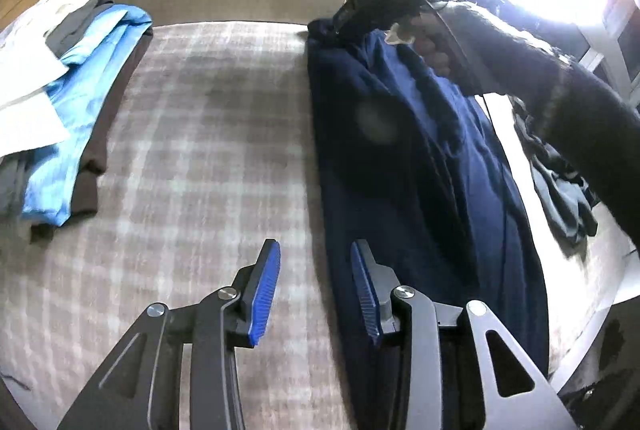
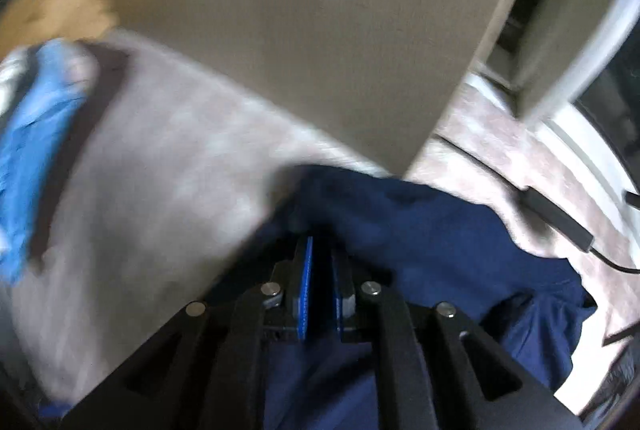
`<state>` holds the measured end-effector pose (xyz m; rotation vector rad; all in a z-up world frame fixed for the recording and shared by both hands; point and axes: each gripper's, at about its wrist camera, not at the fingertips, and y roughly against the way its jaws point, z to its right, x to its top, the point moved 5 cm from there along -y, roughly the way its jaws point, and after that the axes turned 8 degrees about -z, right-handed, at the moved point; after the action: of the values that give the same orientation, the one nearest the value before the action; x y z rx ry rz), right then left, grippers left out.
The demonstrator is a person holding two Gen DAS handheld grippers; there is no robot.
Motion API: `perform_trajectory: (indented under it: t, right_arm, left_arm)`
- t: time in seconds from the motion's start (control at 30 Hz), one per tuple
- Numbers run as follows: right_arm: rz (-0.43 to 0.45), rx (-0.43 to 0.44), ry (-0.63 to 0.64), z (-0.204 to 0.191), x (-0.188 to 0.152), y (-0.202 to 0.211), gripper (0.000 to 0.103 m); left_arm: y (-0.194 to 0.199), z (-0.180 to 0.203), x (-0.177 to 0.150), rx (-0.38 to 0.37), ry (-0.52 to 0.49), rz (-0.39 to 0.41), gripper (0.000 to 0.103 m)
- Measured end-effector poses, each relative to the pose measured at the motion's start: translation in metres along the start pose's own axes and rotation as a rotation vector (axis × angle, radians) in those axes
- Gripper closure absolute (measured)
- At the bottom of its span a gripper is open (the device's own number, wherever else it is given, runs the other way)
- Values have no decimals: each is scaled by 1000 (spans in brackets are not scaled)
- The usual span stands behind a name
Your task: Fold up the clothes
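Note:
A dark navy garment (image 1: 420, 158) lies lengthwise on the right side of the plaid-covered bed (image 1: 208, 158). My left gripper (image 1: 316, 266) is open and empty, its right finger over the garment's near left edge. My right gripper (image 1: 360, 18) is at the garment's far end, held by a dark-sleeved arm. In the right wrist view my right gripper (image 2: 322, 250) is shut on a fold of the navy garment (image 2: 440, 230), which drapes around the blue pads (image 2: 306, 286).
A stack of folded clothes (image 1: 80, 82), light blue, brown, grey and white, lies at the bed's left side and shows blurred in the right wrist view (image 2: 36, 150). A beige headboard (image 2: 300, 30) stands behind. A dark cable (image 2: 560, 218) lies at the right. More dark clothes (image 1: 560, 182) lie right.

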<state>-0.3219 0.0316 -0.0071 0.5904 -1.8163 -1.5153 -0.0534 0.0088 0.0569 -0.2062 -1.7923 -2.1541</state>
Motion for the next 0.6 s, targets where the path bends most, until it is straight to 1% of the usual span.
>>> perform_trajectory:
  t: [0.07,0.13,0.2,0.27,0.3,0.33,0.37,0.4,0.47,0.53,0.57,0.6]
  right_arm:
    - [-6,46,-31,2,-2,11,95]
    - [36,104,-31,-2,-16,40,94]
    - [94,178,-33,-7,-41,81,94]
    - [177,265,-54,-6,-79,131,91]
    - [212,290,-64,-7,-101,151,81]
    - [238,291,-74,-8,-127,166,70]
    - [265,293,-84,-10,-153,181,67]
    - [285,285,-98,-11,-179,194,66]
    - [286,244,-153,-12,-246,207,66]
    - [277,202,-220,-12,-317,216,66]
    - [266,187,-267,-15,-353,216,66]
    - [255,189,-329,-17,-390,214,66]
  left_arm:
    - [9,-5,-10,-13,21,1,64]
    - [20,-11,-23,-33,44,7,61]
    - [34,-18,-40,-56,59,11,60]
    - [45,-24,-60,-75,70,0,57]
    - [50,-27,-72,-86,73,-9,56]
    - [52,-29,-83,-91,71,-22,56]
    - [55,-30,-95,-96,69,-35,56]
    - [57,-32,-107,-100,68,-48,56]
    - [62,-33,-136,-117,60,-82,56]
    - [66,-32,-160,-149,54,-114,56]
    - [67,-30,-179,-176,57,-138,56]
    - [68,-28,-191,-201,55,-155,56]
